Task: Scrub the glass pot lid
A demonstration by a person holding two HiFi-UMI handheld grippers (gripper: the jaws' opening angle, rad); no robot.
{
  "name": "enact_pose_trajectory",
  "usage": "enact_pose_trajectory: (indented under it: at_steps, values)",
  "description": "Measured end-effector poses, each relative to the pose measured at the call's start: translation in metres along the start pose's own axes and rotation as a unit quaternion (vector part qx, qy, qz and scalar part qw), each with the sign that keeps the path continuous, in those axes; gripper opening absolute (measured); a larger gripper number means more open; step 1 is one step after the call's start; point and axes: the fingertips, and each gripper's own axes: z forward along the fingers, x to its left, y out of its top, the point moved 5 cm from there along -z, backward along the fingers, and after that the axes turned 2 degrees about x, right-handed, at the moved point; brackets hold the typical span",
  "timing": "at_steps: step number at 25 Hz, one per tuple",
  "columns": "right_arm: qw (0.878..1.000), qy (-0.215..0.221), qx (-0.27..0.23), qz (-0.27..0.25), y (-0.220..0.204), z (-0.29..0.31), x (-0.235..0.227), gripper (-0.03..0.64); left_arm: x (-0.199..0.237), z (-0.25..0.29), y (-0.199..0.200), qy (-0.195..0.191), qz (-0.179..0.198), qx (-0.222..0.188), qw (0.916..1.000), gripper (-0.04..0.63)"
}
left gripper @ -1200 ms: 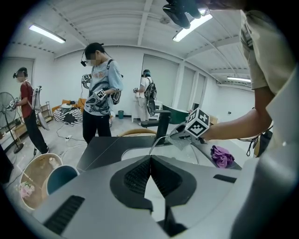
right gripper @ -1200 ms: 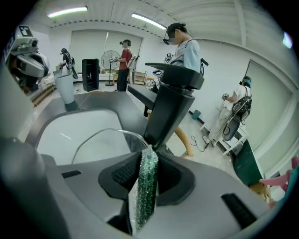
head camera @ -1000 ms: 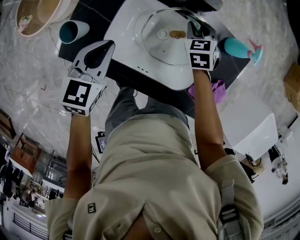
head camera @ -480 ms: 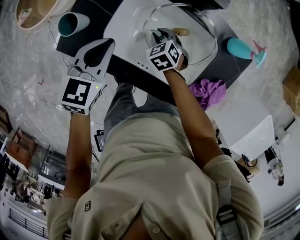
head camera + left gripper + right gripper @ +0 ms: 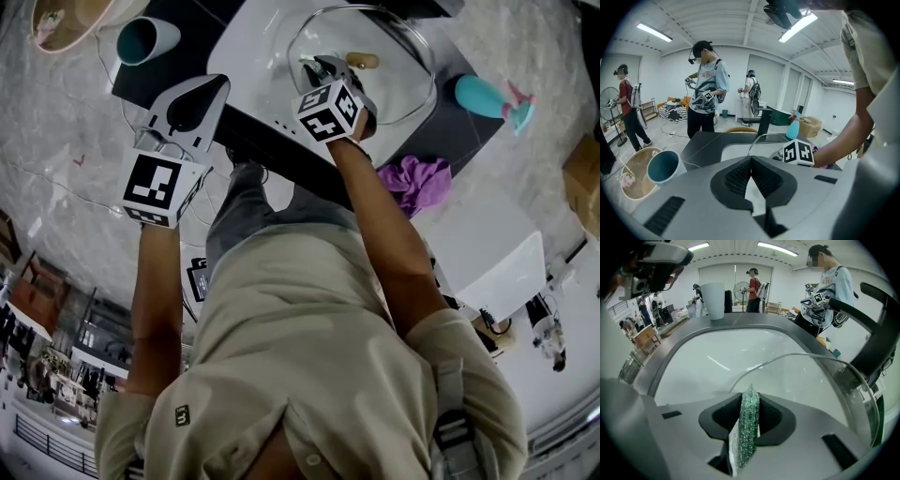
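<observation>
Right tool (image 5: 750, 398) clenched on green scrub pad (image 5: 746, 432), just beside glass pot lid (image 5: 811, 380), which stands tilted in white sink (image 5: 708, 362). Left tool (image 5: 751, 161) closed on nothing, well apart, left of sink.

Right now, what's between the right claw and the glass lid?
A green scrub pad, pinched in the right claw, stands just before the glass lid. The right gripper view shows it; whether they touch is unclear.
</observation>
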Motion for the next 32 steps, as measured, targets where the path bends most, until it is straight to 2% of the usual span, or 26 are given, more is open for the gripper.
enact_pose_trajectory:
  at_steps: [6,12,17,20,25,32]
  values:
    - [1.0,-0.025,0.007,0.009,-0.01,-0.011,-0.019,0.091,0.003,-0.002,0.002,0.0,0.001,-0.001,1.0,0.015]
    - [0.996,-0.08,0.022,0.037,-0.042,-0.045,-0.075,0.094,0.004,0.001,0.007,-0.004,0.005,-0.003,1.0,0.015]
    - [0.99,-0.134,0.033,0.041,-0.062,-0.083,-0.122,0.094,0.005,0.002,0.013,-0.007,0.01,-0.007,0.9999,0.015]
    - [0.988,-0.147,0.039,0.037,-0.067,-0.098,-0.137,0.094,0.005,0.004,0.016,-0.009,0.013,-0.008,0.9998,0.015]
    - [0.988,-0.142,0.049,0.034,-0.072,-0.101,-0.138,0.092,0.005,0.006,0.018,-0.011,0.014,-0.009,0.9998,0.015]
    - [0.992,-0.087,0.078,0.048,-0.083,-0.081,-0.113,0.092,0.01,0.005,0.013,-0.01,0.009,-0.004,0.9999,0.015]
